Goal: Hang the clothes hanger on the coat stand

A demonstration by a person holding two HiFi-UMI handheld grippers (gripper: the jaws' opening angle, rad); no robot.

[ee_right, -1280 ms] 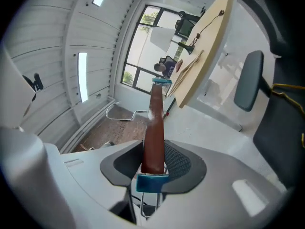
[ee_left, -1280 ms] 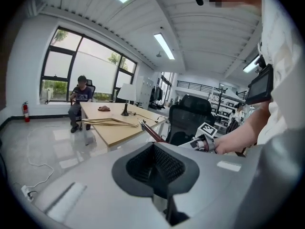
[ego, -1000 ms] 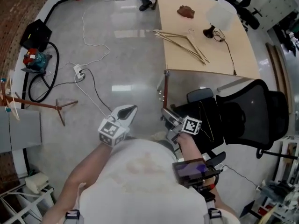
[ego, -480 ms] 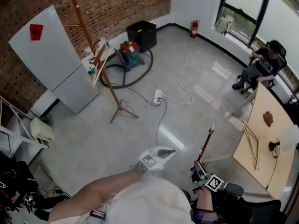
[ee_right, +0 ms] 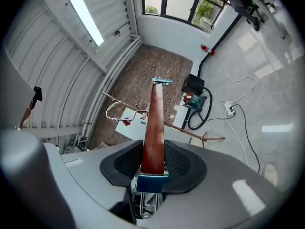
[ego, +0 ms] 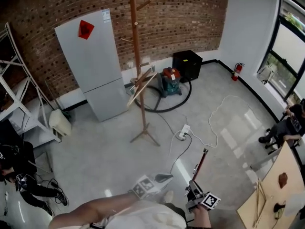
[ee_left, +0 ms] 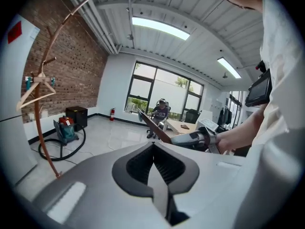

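While fingers of the left gripper (ee_left: 155,168) rest together, empty, fingers of the right gripper (ee_right: 153,163) clamp the clothes hanger (ee_right: 154,123) between them; coat stand (ego: 138,75) well apart.

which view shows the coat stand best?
Head view: coat stand unobstructed, pegs down to feet. Left gripper view: small, at the left edge. Right gripper view: partly behind the held clothes hanger.
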